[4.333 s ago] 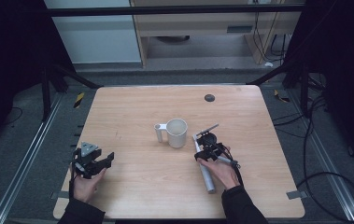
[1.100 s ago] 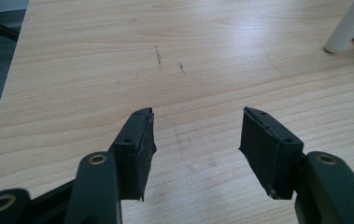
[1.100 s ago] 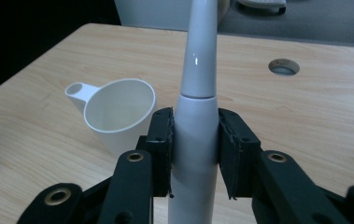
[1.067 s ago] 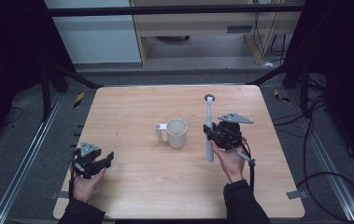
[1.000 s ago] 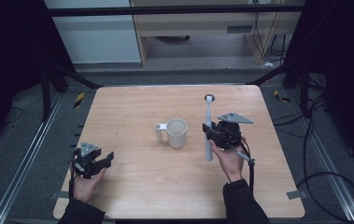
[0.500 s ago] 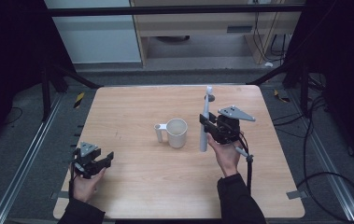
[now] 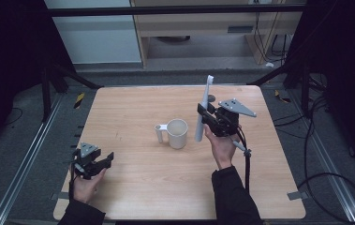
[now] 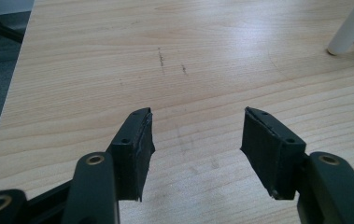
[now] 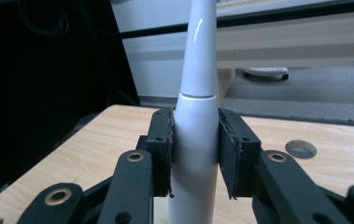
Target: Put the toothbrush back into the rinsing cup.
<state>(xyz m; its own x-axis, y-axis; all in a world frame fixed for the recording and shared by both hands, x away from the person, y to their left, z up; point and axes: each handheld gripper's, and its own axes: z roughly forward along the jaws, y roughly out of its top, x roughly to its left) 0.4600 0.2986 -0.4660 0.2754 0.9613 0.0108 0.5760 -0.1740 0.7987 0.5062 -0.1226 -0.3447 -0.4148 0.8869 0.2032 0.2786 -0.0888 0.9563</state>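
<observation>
1. Two grippers in play, so starting at the left: the left gripper (image 7: 92,161) sits low near the front-left corner of the wooden table (image 7: 133,108). From its own camera the jaws are spread wide with only bare wood between them, nothing held. It's well apart from everything else.

2. Middle of the table: a white mug (image 7: 177,133), upright, with its handle sticking out to the left. It looks empty from above, though I can't see right to the bottom.

3. Just right of the mug: the right gripper (image 7: 209,114) is up off the table with its jaws clamped on the body of a white electric toothbrush (image 7: 203,108). The brush is close to upright, head end up, leaning a bit. Its lower end hangs just beside the mug's right side, not inside it. In the right gripper view the pads (image 9: 162,151) pinch the fat part of the handle just below the seam where the neck starts.

4. My guess is the brush goes into the mug. To do that well: lift enough for the bottom end to clear the rim, slide left until it's over the opening, then lower straight down. Keep the squeeze until the brush bottoms out or leans on the rim, since the mug is light and a sideways nudge could tip it.

5. Far right, near the back: a small round dark hole (image 7: 211,98) in the tabletop, just behind the gripper.
</observation>
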